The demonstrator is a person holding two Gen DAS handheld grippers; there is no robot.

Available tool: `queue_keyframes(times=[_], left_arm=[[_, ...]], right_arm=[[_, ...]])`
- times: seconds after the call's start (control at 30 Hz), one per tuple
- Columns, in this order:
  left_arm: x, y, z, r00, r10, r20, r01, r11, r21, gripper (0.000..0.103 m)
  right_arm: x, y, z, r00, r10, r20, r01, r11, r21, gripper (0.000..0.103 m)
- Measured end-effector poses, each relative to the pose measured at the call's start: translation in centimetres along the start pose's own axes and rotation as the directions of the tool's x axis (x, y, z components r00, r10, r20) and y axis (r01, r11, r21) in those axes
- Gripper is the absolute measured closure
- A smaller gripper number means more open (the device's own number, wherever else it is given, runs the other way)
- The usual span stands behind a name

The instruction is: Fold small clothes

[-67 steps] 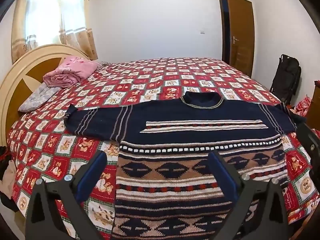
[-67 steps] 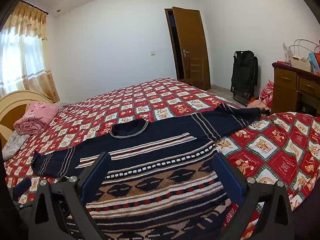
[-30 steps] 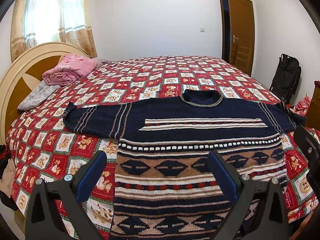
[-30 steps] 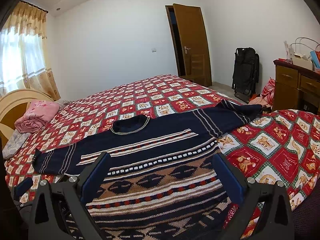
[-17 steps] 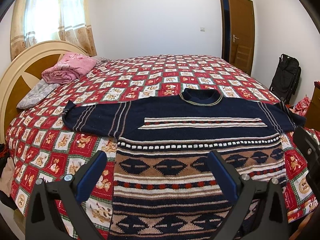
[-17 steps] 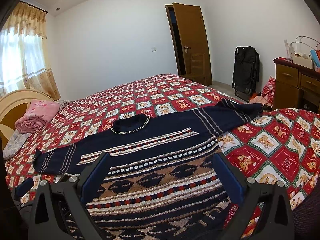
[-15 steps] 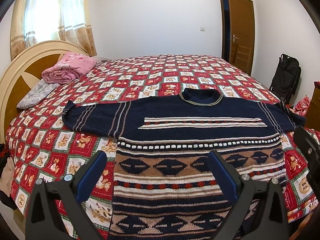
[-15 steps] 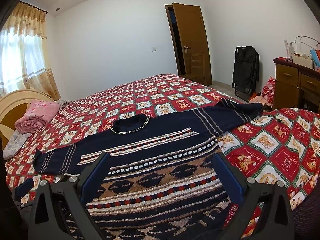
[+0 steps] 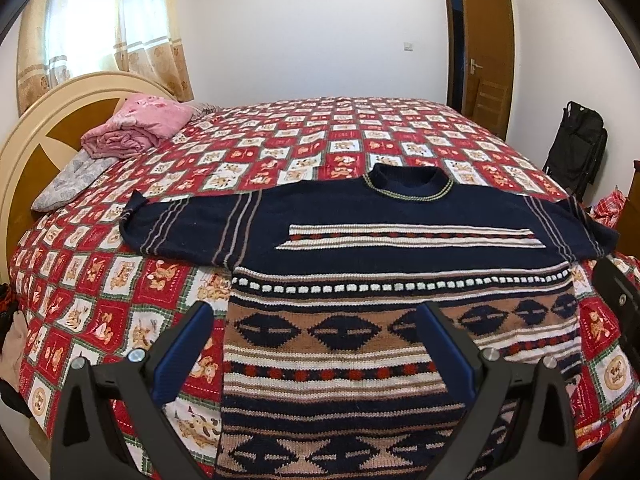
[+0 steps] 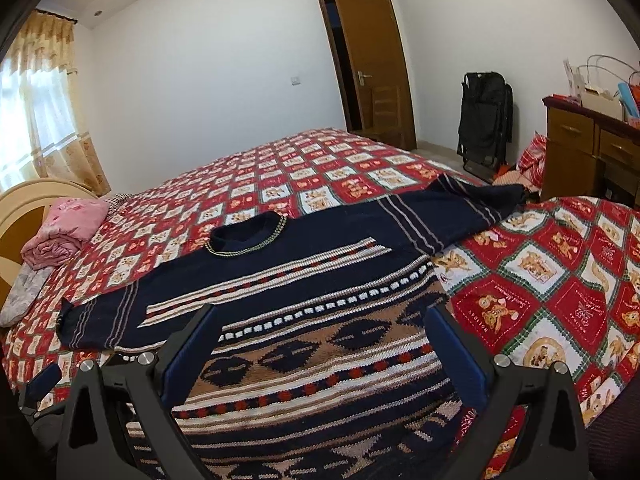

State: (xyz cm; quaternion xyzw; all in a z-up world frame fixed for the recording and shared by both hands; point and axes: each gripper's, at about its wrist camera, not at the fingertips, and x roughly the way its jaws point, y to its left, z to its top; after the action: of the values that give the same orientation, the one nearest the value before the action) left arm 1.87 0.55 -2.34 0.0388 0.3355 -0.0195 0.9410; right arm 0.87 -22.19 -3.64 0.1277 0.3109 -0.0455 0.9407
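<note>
Left wrist view: the left gripper (image 9: 316,316) and right gripper (image 10: 322,318) are hovering spread wide, empty, over the sweater (image 9: 360,248); pink blanket (image 9: 136,128) is lying near the headboard (image 9: 36,136).

You're in a home bedroom: quilted bed (image 9: 320,136) with headboard (image 9: 60,120), curtained window (image 9: 100,20), wooden door (image 10: 372,64), dresser (image 10: 592,148) by the wall.
</note>
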Motion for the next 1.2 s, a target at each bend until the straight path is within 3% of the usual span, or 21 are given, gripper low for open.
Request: queue_keyframes(times=[0.17,0.27,0.37,0.47,0.53,0.6,0.67,0.73,0.8,0.93,1.1,1.2], left_arm=[[1.5,-0.3,0.5,1.000,-0.008,-0.024,0.008,1.000,0.008,0.000],[2.1,-0.9,0.6,0.997,-0.071,-0.029,0.072,0.997,0.016,0.000],[2.7,-1.8,1.2,0.993,-0.116,-0.027,0.118,0.992,0.050,0.000],[3.4,-3.0,2.6,0.989,-0.148,-0.028,0.150,0.985,0.089,0.000],[3.8,-3.9,3.9,0.985,-0.171,-0.025,0.173,0.978,0.114,0.000],[4.2,-4.6,4.8,0.983,-0.186,-0.013,0.186,0.974,0.128,0.000],[5.0,-5.2,5.6,0.982,-0.187,-0.002,0.186,0.973,0.134,0.000],[6.3,-5.8,6.0,0.980,-0.198,-0.026,0.200,0.972,0.127,0.000],[7.5,-6.2,6.2,0.977,-0.202,-0.060,0.208,0.971,0.115,0.000],[8.9,-6.8,6.3,0.979,-0.187,-0.080,0.194,0.976,0.102,0.000],[10.2,-7.9,6.5,0.982,-0.156,-0.106,0.168,0.979,0.118,0.000],[10.7,-8.3,6.5,0.983,-0.137,-0.122,0.152,0.981,0.124,0.000]], right_arm=[[2.1,-1.2,0.4,0.999,-0.026,-0.037,0.027,0.999,0.021,0.001],[3.5,-2.6,1.2,0.997,-0.034,-0.063,0.036,0.999,0.030,0.001],[4.3,-5.8,3.4,0.997,-0.047,-0.054,0.050,0.997,0.058,0.001],[6.2,-11.6,7.0,0.994,-0.046,-0.099,0.061,0.986,0.153,0.001],[7.8,-16.6,9.5,0.989,-0.044,-0.139,0.078,0.965,0.251,0.005],[9.7,-22.6,11.7,0.983,-0.062,-0.173,0.121,0.927,0.355,0.026],[11.8,-27.7,13.2,0.972,-0.091,-0.215,0.175,0.893,0.416,0.034],[14.4,-32.6,14.2,0.968,-0.051,-0.246,0.170,0.854,0.491,0.034],[16.7,-36.3,15.0,0.959,-0.069,-0.277,0.215,0.812,0.542,0.033],[20.8,-39.6,16.6,0.945,-0.082,-0.317,0.252,0.802,0.542,0.033],[26.7,-41.3,17.0,0.917,0.006,-0.399,0.252,0.767,0.591,0.034],[28.6,-41.7,16.4,0.915,0.043,-0.401,0.256,0.706,0.660,0.036]])
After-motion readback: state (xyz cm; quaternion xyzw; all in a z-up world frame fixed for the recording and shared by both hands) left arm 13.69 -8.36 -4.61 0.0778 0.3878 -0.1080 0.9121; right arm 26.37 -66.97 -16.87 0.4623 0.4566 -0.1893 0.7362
